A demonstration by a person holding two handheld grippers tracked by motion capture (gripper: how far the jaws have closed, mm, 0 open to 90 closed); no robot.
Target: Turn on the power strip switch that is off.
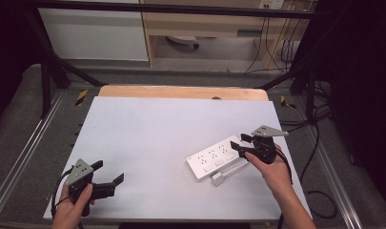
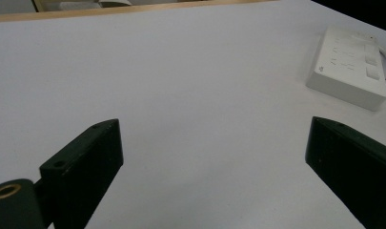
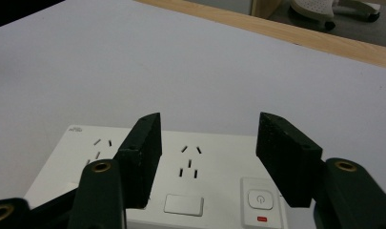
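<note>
A white power strip [image 1: 213, 157] lies on the white board [image 1: 157, 133], right of centre, with several sockets on top. Its white plug [image 1: 218, 179] and cable rest just in front of it. My right gripper [image 1: 238, 141] hovers at the strip's right end, open and empty. In the right gripper view the jaws [image 3: 209, 119] stand apart above the power strip [image 3: 190, 167], near its power button [image 3: 260, 199]. My left gripper [image 1: 108, 171] is held at the board's near left corner, open and empty. In the left gripper view, its wide-open jaws [image 2: 212, 125] face bare board with the power strip [image 2: 348, 67] at far right.
A wooden table edge [image 1: 181, 91] runs behind the board. Black frame bars [image 1: 52, 67] and cables [image 1: 319, 143] flank the table on grey carpet. A switch [image 3: 182, 204] sits on the strip beside the power button.
</note>
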